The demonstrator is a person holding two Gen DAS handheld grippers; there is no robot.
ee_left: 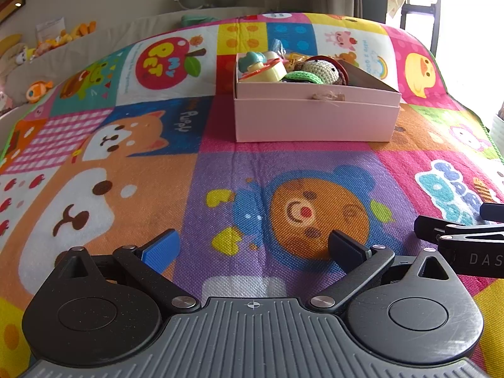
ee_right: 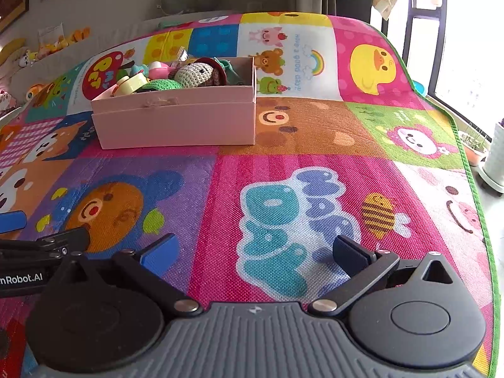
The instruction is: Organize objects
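Two handheld grippers are held low over a colourful cartoon play mat (ee_left: 220, 163), side by side near its front edge. The left gripper (ee_left: 252, 249) is seen w/ fingers spread wide, nothing between them; a blue pad (ee_left: 160, 250) sits on one finger, a dark pad opposite. Beneath it an orange bear face on a purple square is printed. The right gripper (ee_right: 253, 252) is likewise spread apart & empty, over pink mat w/ blue-teal bubble lettering and a small bee print. Each gripper's edge is caught in the other's view.

Further back, toward the mat's middle, a pale pink box (ee_left: 315, 119) is set, open at the top, lid apparently nested under its base. It's filled w/ small toys: a crocheted grey-and-brown doll (ee_right: 197, 74), something green & crocheted (ee_left: 304, 77), a pale yellow plastic piece (ee_left: 271, 71), plus others too jumbled to identify.

Beyond the far-left edge, plush toys (ee_left: 50, 42) are lined up by the wall. Bright windows are seen at right.
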